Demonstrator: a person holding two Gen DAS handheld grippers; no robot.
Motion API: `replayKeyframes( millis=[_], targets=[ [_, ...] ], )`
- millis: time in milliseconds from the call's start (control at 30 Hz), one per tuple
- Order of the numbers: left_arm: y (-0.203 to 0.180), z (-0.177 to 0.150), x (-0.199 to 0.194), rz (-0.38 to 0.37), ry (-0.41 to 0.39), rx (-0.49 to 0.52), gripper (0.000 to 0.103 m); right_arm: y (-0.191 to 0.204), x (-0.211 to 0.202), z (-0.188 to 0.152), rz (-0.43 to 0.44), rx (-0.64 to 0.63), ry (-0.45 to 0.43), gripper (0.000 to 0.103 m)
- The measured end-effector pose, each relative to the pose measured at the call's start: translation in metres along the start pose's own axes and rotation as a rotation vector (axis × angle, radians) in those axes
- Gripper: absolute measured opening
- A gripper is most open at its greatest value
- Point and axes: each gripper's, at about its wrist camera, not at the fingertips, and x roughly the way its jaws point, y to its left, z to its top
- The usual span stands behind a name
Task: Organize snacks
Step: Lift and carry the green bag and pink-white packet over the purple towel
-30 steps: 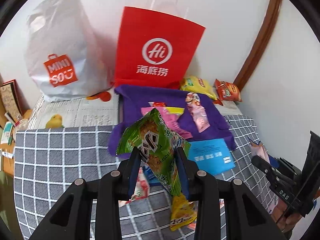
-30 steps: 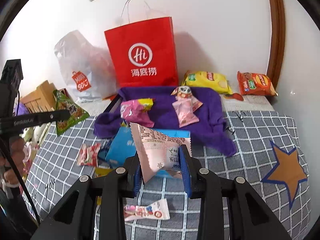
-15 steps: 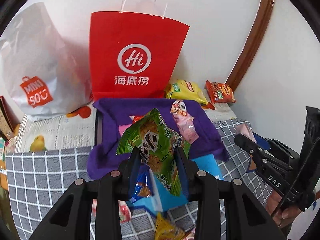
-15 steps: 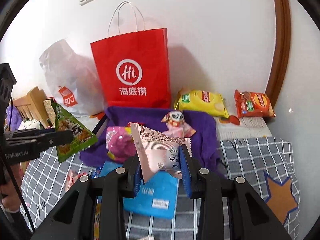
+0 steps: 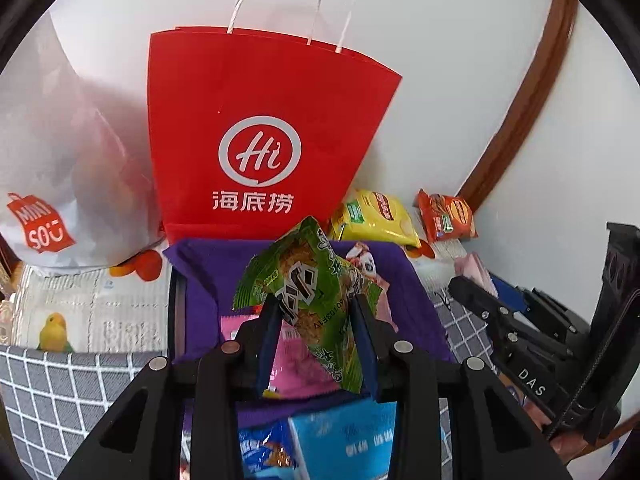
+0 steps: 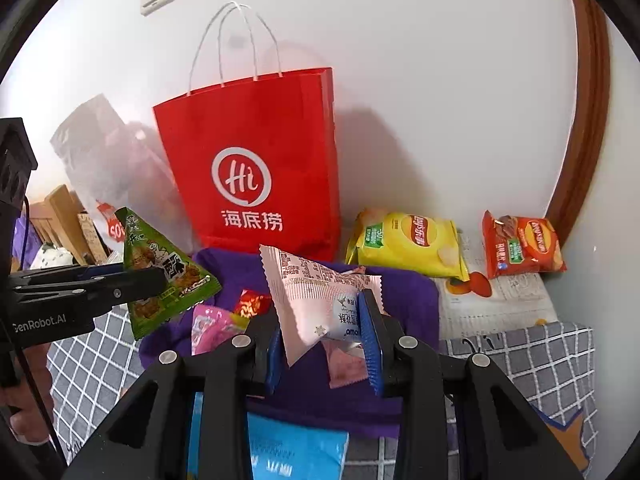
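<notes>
My left gripper [image 5: 316, 320] is shut on a green triangular snack packet [image 5: 316, 288], held in the air in front of the red paper bag [image 5: 264, 140]. The packet also shows in the right wrist view [image 6: 160, 276]. My right gripper [image 6: 320, 320] is shut on a pale pink snack packet [image 6: 316, 296], also raised before the red paper bag [image 6: 256, 168]. Below both lies a purple cloth [image 5: 200, 280] with pink packets [image 6: 212, 324] on it.
A white plastic bag [image 5: 60, 160] stands left of the red bag. A yellow chip bag [image 6: 408, 244] and an orange chip bag [image 6: 520, 244] lie by the wall at right. A blue packet [image 6: 296, 452] lies on the grey checked cover [image 6: 520, 360].
Both grippers have risen and moved forward toward the red bag with their packets. The bag now looms larger and the purple cloth sits lower in view.
</notes>
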Motion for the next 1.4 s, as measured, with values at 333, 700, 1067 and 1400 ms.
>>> replayKeyframes(
  millis=[333, 700, 1067, 1400],
  targets=[
    [0.016, 0.009, 0.031, 0.038, 0.023, -0.016, 0.033, -0.005, 0.041, 0.007, 0.012, 0.026, 0.038, 0.033],
    [0.028, 0.009, 0.044, 0.033, 0.052, -0.041, 0.033, -0.019, 0.073, -0.001, -0.002, 0.017, 0.123, 0.033],
    [0.03, 0.009, 0.045, 0.025, 0.06, -0.047, 0.034, -0.014, 0.081, -0.006, -0.032, -0.043, 0.156, 0.033],
    [0.026, 0.006, 0.054, 0.019, 0.086, -0.038, 0.034, -0.013, 0.089, -0.009, -0.051, -0.072, 0.195, 0.033]
  ],
)
